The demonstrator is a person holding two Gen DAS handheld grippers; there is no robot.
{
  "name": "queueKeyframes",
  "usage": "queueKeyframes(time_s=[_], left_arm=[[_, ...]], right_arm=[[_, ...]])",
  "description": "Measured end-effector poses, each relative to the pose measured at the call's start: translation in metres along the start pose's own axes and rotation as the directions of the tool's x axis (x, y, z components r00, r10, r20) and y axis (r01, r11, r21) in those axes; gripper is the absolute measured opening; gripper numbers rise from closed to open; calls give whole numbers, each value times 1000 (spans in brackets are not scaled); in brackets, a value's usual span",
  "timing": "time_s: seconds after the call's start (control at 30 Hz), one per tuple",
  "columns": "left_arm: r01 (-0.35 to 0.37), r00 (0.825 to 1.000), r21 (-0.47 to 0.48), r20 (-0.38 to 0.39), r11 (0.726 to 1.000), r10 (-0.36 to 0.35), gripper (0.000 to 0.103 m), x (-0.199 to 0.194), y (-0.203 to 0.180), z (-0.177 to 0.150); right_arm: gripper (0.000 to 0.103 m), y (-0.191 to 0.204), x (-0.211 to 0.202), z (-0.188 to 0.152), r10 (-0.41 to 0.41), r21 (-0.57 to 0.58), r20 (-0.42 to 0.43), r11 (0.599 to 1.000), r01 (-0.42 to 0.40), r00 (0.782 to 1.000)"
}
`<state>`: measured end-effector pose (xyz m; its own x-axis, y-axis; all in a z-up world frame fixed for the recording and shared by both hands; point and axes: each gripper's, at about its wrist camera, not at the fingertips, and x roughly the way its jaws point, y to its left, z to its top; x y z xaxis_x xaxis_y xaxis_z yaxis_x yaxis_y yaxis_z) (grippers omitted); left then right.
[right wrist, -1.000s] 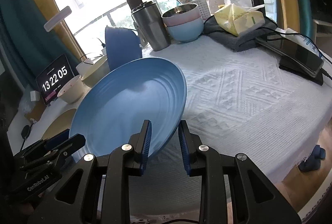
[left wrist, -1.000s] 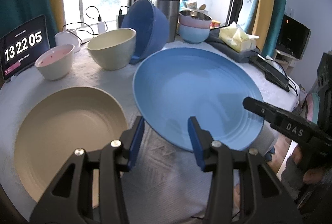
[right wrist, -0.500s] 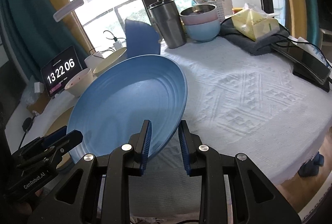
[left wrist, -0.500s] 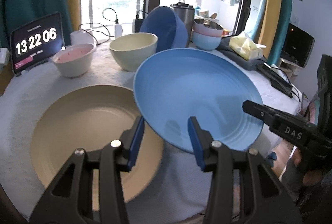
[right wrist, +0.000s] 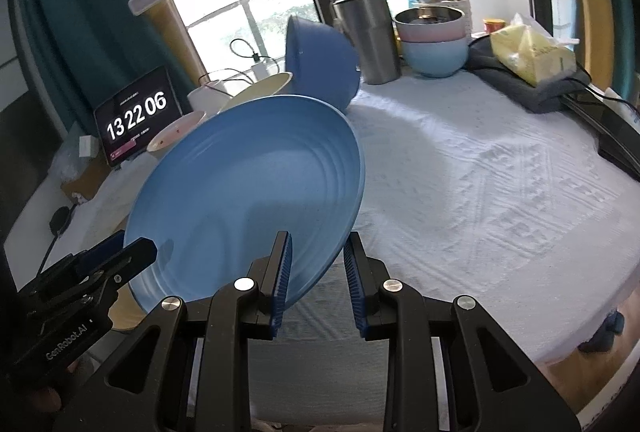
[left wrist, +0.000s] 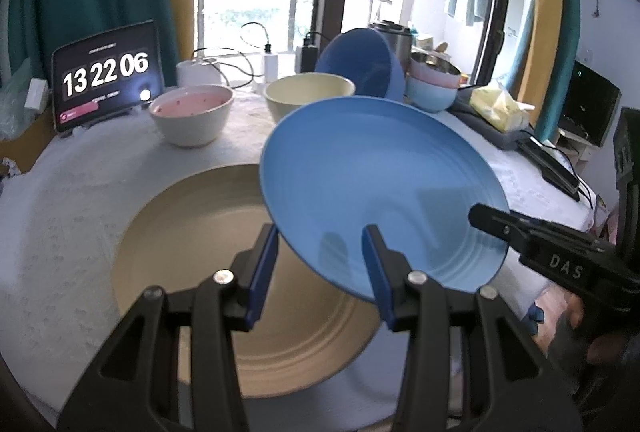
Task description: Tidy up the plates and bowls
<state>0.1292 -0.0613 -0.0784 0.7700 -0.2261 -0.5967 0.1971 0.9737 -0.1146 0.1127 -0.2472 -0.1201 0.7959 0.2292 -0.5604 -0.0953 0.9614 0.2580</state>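
A large blue plate [left wrist: 380, 188] hangs tilted in the air, held by both grippers. My left gripper [left wrist: 320, 264] is shut on its near left rim; my right gripper [right wrist: 316, 272] is shut on its right rim [right wrist: 320, 264]. The plate [right wrist: 248, 192] hovers partly over a beige plate [left wrist: 224, 272] that lies flat on the white cloth. Behind stand a pink-lined bowl [left wrist: 192, 112], a cream bowl [left wrist: 308, 96], a tipped dark blue bowl [left wrist: 360, 60] and a stack of bowls [left wrist: 434, 88].
A tablet clock [left wrist: 106, 76] stands at the back left. A steel tumbler [right wrist: 366, 36], a yellow tissue pack [right wrist: 532, 52] on grey cloth and a phone [left wrist: 556, 168] with cables lie at the back right. The table edge [right wrist: 560, 332] runs close on the right.
Both grippers have carried the blue plate left and up; it now overlaps the beige plate from above. The grips have not changed.
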Motion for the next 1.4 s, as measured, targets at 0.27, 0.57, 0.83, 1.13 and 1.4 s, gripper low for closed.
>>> queueKeyframes(time_s=[0.27, 0.57, 0.83, 1.13, 1.4], left_arm=[[-27, 1000, -39, 0, 999, 27, 45, -7, 26, -7], [-50, 999, -82, 11, 995, 52, 45, -16, 52, -13], [-72, 997, -103, 16, 992, 74, 45, -23, 68, -18], [-92, 996, -120, 5, 988, 94, 45, -28, 81, -25], [-73, 997, -125, -8, 989, 73, 45, -29, 84, -31]], right_arm=[[29, 26, 8, -2, 16, -35, -21, 999, -17, 1000], [29, 55, 15, -4, 32, -81, -43, 996, -36, 999], [29, 75, 22, -5, 44, -110, -64, 993, -51, 997], [29, 90, 31, -10, 45, -135, -101, 989, -59, 994], [30, 96, 33, -12, 14, -151, -121, 988, -33, 993]])
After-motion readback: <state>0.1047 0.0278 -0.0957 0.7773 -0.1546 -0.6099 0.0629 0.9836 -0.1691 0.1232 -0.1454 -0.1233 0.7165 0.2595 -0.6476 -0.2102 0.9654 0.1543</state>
